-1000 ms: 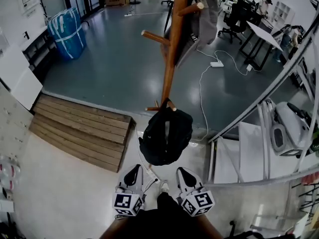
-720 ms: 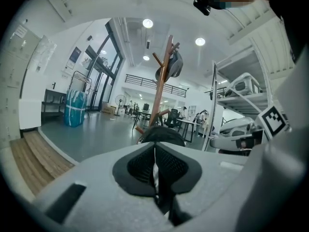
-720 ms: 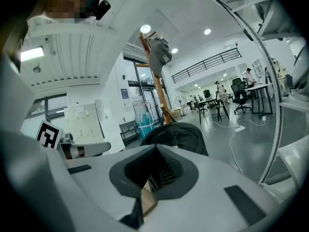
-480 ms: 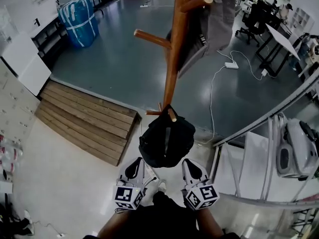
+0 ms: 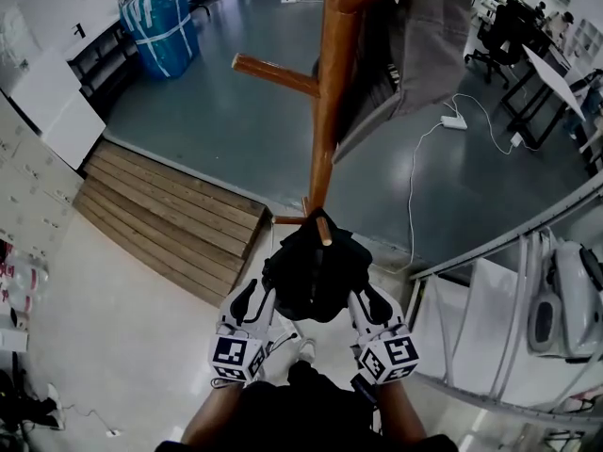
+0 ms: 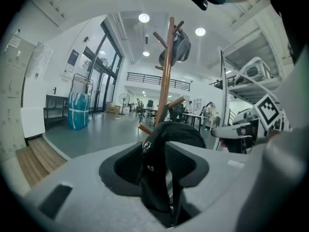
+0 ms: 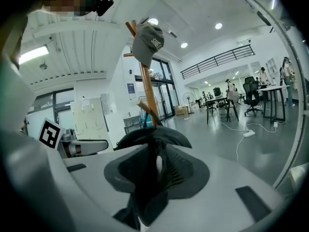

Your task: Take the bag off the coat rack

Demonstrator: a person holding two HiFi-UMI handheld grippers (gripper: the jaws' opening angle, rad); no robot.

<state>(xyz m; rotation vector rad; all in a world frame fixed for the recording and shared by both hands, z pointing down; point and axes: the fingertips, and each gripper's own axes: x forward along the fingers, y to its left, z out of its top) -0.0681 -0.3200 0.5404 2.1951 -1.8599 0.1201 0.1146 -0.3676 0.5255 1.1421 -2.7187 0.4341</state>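
Note:
A black bag [image 5: 316,266] hangs from a low peg [image 5: 323,230] of the wooden coat rack [image 5: 330,111]. My left gripper [image 5: 256,295] is at the bag's lower left side. My right gripper [image 5: 363,299] is at its lower right. In the left gripper view the jaws [image 6: 157,178] are opening, with a black strap of the bag [image 6: 176,132] filling the gap and touching both pads. In the right gripper view the jaws [image 7: 152,178] are opening too, with the bag's [image 7: 149,137] fabric bunched between the pads. A grey cap [image 7: 147,42] hangs higher up.
A wooden ramp [image 5: 160,243] lies on the floor to the left, with a blue wrapped bundle [image 5: 160,26] beyond it. Metal rails [image 5: 509,252] and a white machine [image 5: 565,290] stand at the right. A power strip with its cable [image 5: 454,121] lies behind the rack.
Both grippers have risen from below the bag to its two sides. The bag's round outline is now bunched up near the peg. The rack looms closer.

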